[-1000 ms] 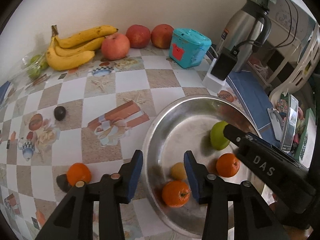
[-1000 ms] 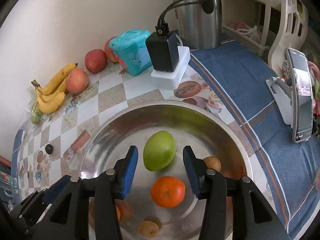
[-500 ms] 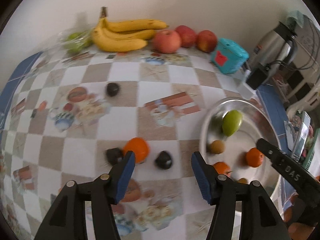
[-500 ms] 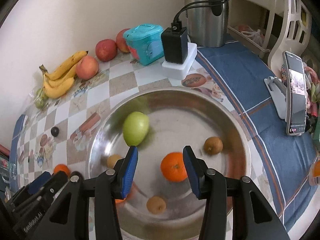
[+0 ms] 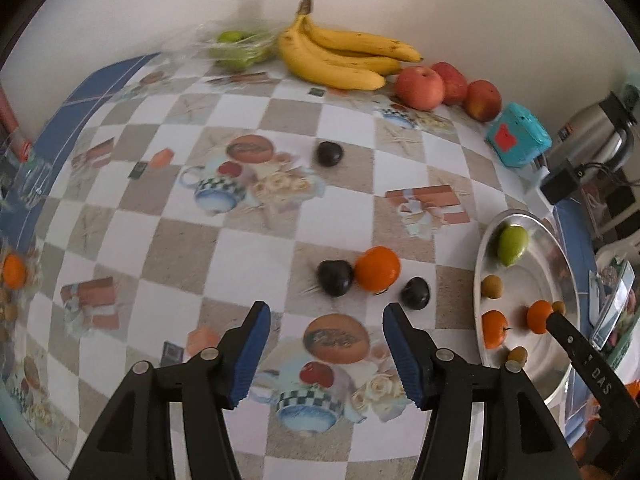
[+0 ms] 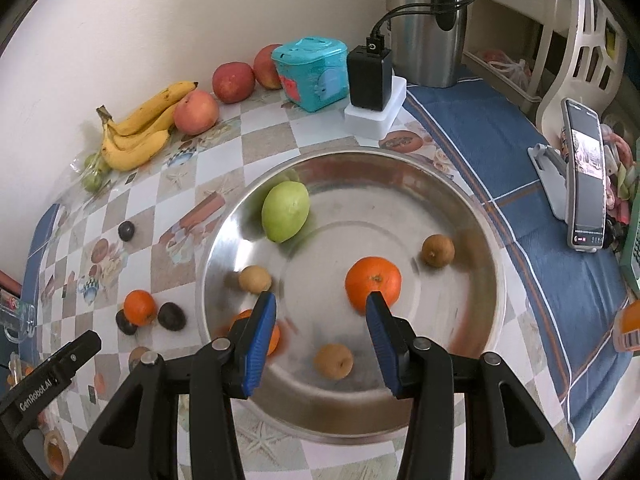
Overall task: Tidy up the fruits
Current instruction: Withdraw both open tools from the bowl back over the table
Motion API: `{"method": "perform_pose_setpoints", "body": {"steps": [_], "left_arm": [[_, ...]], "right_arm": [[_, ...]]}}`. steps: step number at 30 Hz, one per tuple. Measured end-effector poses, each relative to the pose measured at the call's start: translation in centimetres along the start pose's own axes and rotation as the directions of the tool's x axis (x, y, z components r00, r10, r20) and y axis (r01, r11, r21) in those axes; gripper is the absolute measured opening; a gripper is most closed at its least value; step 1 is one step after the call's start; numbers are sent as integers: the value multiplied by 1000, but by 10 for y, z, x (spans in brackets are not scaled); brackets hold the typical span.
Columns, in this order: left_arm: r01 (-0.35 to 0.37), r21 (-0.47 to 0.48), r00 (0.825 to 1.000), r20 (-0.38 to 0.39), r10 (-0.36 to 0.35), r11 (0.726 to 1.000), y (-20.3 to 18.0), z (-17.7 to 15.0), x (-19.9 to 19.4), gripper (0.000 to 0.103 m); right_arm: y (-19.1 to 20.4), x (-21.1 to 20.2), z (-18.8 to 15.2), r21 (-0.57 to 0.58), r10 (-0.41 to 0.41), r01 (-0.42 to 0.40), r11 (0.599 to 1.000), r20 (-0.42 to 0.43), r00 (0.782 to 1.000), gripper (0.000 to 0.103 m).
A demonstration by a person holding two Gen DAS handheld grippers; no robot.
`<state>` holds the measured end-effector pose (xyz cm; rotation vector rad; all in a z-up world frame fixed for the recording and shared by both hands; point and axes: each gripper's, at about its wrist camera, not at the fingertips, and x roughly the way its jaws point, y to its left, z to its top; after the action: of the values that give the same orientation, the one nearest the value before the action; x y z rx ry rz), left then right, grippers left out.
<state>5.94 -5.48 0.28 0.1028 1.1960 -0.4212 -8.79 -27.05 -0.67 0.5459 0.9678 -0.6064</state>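
A steel bowl [image 6: 472,216] holds a green fruit [image 6: 285,211], two oranges [image 6: 373,280], and several small brown fruits [image 6: 438,250]. My right gripper [image 6: 320,316] is open and empty above the bowl's near side. My left gripper [image 5: 326,334] is open and empty over the tablecloth, just short of an orange [image 5: 377,269] lying between two dark plums [image 5: 335,278]. A third plum [image 5: 329,153] lies farther back. Bananas [image 5: 340,56] and three red apples [image 5: 420,88] lie along the wall. The bowl also shows in the left wrist view [image 5: 560,256].
A teal box [image 6: 310,72], a black charger on a white block [image 6: 370,80] and a steel kettle [image 6: 428,20] stand behind the bowl. A phone on a stand [image 6: 584,176] is at the right. Bagged green fruit [image 5: 236,46] lies beside the bananas.
My left gripper has swung left from the bowl to the loose orange and plums and opened wider. My right gripper has pulled back and opened wider; the green fruit now lies at the bowl's left.
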Motion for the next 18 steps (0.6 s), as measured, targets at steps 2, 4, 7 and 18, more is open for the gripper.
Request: {"method": "perform_pose_setpoints", "body": {"steps": [2,4,7,18], "left_arm": [[-14,-10,1000,-3,14,1000,4,-1,-2,64],[-13,-21,1000,-8,13,1000,7,-1,-3,64],[-8,-34,1000,-9,8,999,10,-1,-5,64],[-16,-14,1000,-4,16,1000,4,0,-4,64]], "right_arm": [[2,-3,-3,-6,3,-3,1000,0,1000,48],[5,-6,-6,-14,0,0,1000,-1,1000,48],[8,-9,-10,-9,0,0,1000,-5,1000,48],[18,-6,-14,-54,-8,7,999,-24,1000,48]]}}
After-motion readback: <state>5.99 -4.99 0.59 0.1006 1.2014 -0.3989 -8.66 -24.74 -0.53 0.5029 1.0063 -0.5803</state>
